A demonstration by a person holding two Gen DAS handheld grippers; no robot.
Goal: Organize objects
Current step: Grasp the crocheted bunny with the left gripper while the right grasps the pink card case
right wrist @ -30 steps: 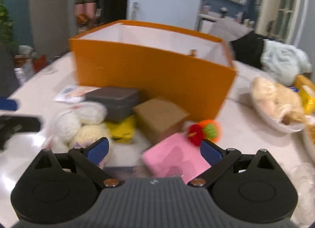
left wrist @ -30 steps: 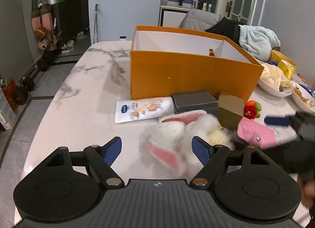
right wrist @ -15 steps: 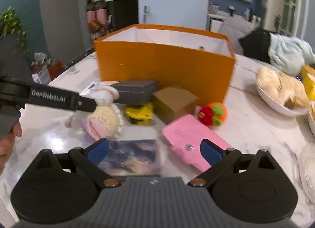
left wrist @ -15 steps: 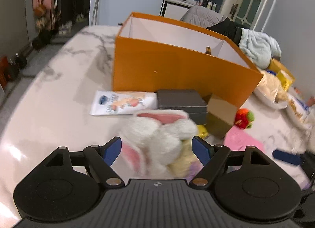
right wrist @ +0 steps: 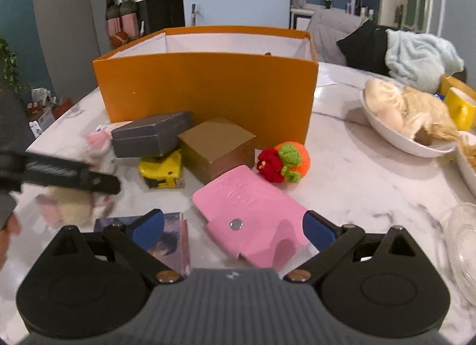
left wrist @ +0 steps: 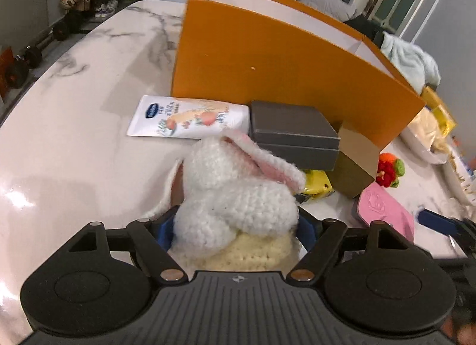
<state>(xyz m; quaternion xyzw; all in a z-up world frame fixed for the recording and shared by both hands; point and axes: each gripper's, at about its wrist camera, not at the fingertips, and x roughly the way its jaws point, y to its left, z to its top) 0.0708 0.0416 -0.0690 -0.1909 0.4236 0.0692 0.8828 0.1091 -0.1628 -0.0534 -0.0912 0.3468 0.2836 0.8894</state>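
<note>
The left tongs are set wide around the crocheted rabbit, one blue pad at each flank of its white body; whether the pads already press into the yarn cannot be told, and nothing shows it lifted off the marble bench. The rabbit lies just in front of the grey box, in front of the open orange box, which is judged to be where the loose things belong. For a sound grasp, the pads are best closed on the firm middle of the body rather than on the floppy pink-lined ear, and gently, since stuffed crochet yields and may slip; the lift should clear the grey box and the orange wall before anything is let go. The right tongs stand open and empty over the pink snap-button pouch, which lies flat between the fingers and looks soft and leathery. Nearby are a glossy white sachet, a brown cardboard cube, a hard yellow tape measure, a knitted red, green and orange ball and a shiny printed card. The rigid boxes should be easy to grip squarely; the flat card and sachet are judged harder to pick off the smooth stone.
</note>
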